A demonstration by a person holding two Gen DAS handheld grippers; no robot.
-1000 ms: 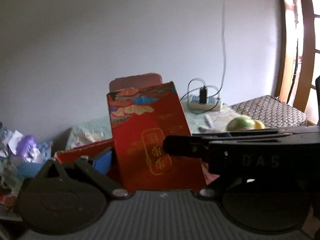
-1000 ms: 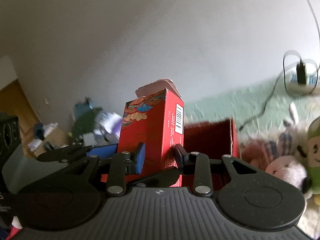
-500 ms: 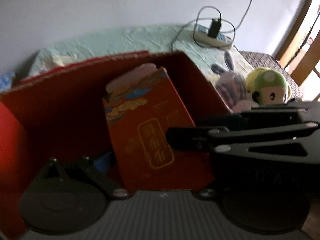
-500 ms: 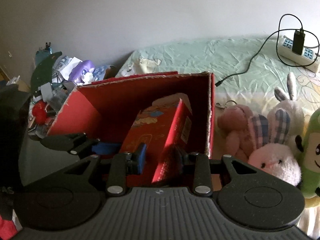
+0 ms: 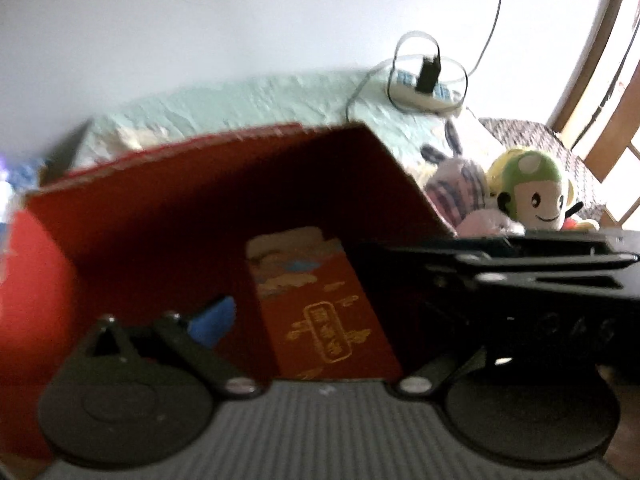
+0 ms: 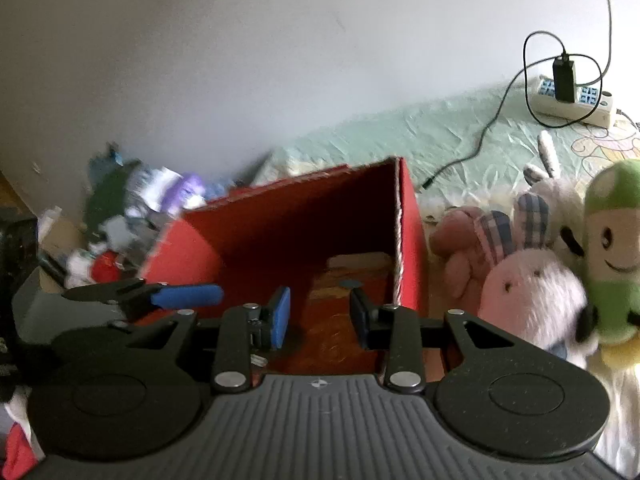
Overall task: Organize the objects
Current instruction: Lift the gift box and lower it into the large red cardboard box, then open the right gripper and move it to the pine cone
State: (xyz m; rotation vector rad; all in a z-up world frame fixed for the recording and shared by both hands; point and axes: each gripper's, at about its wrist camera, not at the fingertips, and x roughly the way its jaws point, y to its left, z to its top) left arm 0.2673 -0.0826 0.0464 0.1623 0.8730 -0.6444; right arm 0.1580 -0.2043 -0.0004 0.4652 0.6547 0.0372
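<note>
A small red carton with gold lettering (image 5: 320, 312) lies inside a big open red cardboard box (image 5: 200, 200), close to its right wall. From the right wrist view the carton (image 6: 352, 280) sits low in the box (image 6: 300, 216), beyond my right gripper (image 6: 320, 316), whose blue pads stand apart without pressing on it. My left gripper (image 5: 316, 312) reaches in from the left. Its blue finger (image 5: 216, 316) stays clear of the carton's edge, and its other finger is hidden behind the right gripper's black fingers (image 5: 400, 256). That left finger (image 6: 184, 295) hovers over the box's left part.
Plush toys (image 6: 528, 292), among them a green mushroom figure (image 5: 528, 192), crowd the bed right of the box. A power strip with charger and cable (image 6: 568, 96) lies at the back on the mint sheet. A heap of clutter (image 6: 152, 196) fills the left corner.
The carton, held up in front of the wall by both grippers, came down into the red box. It now rests low there, and the pads no longer touch it.
</note>
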